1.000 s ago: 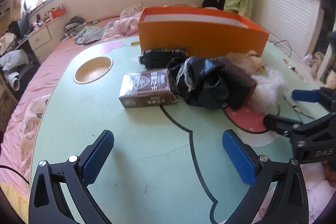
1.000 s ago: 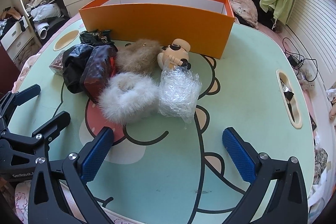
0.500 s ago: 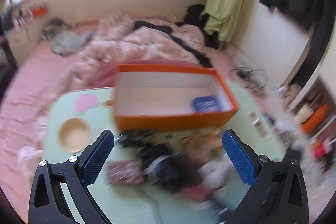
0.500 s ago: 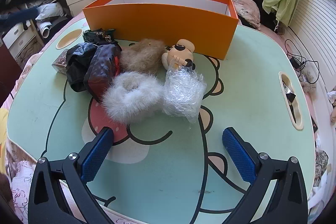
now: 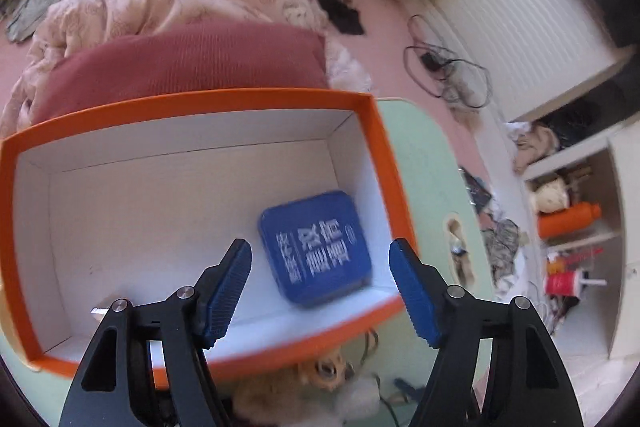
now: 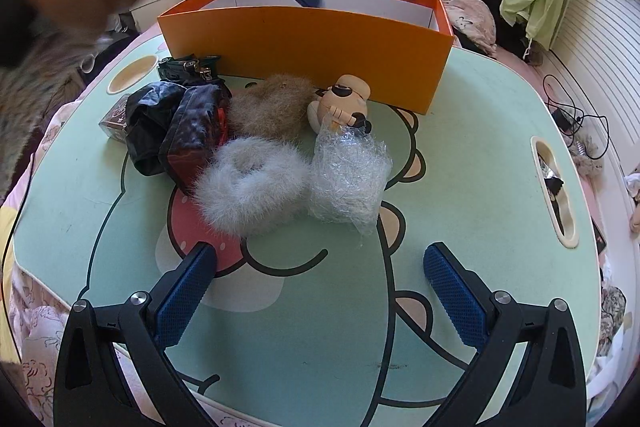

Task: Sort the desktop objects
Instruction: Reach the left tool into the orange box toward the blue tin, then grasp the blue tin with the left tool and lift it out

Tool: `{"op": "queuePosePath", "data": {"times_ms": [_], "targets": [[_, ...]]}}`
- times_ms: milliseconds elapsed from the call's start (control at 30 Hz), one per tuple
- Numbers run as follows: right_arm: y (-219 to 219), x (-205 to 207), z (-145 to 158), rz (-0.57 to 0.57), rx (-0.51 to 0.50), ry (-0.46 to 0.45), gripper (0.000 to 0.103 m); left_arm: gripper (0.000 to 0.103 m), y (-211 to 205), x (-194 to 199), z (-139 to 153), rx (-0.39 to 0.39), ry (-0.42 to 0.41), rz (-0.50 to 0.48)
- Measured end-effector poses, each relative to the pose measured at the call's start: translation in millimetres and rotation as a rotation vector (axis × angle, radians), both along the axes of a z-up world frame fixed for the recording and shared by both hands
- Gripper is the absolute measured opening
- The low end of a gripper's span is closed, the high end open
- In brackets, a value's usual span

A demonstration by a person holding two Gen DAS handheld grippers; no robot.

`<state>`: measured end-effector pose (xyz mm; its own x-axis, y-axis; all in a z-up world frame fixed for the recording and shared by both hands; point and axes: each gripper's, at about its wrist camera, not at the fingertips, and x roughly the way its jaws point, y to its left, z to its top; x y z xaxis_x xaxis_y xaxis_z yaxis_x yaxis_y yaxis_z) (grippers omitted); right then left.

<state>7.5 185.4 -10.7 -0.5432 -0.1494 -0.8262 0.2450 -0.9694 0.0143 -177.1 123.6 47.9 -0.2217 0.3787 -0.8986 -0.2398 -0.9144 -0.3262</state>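
Bedroom w/ green cartoon table [image 6: 480, 155]: only blue tin [image 5: 316, 247] lies in orange box [image 5: 192, 99], lower right; pile [image 6: 256, 143] centre-frame unsorted; left gripper [image 5: 320, 267] empty, closing above box, right gripper [image 6: 320, 291] open, empty.

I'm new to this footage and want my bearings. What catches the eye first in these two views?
The big orange box at the table's far side, with a blue tin lying in its right end under the left gripper, whose jaws are closing on nothing. In front of the box sits a heap: white fluffy ring, crumpled clear wrap and a small doll.
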Motion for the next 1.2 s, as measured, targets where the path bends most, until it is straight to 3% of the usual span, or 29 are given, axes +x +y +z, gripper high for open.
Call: {"op": "queuePosePath", "data": {"times_ms": [233,400,733,800,900,1067,1200], "targets": [[-1,1,0,-0.004,-0.001,0.000,0.103,0.071,32,-7,-27,-0.136,-0.006,-0.020],[-1,1,0,-0.004,-0.003,0.000,0.103,0.071,34,-8,-28,-0.139,0.017,-0.019],[-4,5,0,-0.010,-0.003,0.003,0.103,0.070,-26,-16,-18,-0.237,0.085,0.051],[-3,5,0,-0.009,-0.004,0.003,0.103,0.071,-29,-19,-18,-0.226,0.072,0.056],[-3,5,0,-0.009,-0.004,0.003,0.103,0.072,-22,-18,-16,-0.206,0.066,0.033],[-4,5,1,-0.009,-0.004,0.003,0.103,0.078,4,-14,-24,-0.328,0.077,-0.070],[-3,5,1,-0.010,-0.004,0.003,0.103,0.078,1,-17,-36,-0.374,0.050,-0.090]]}}
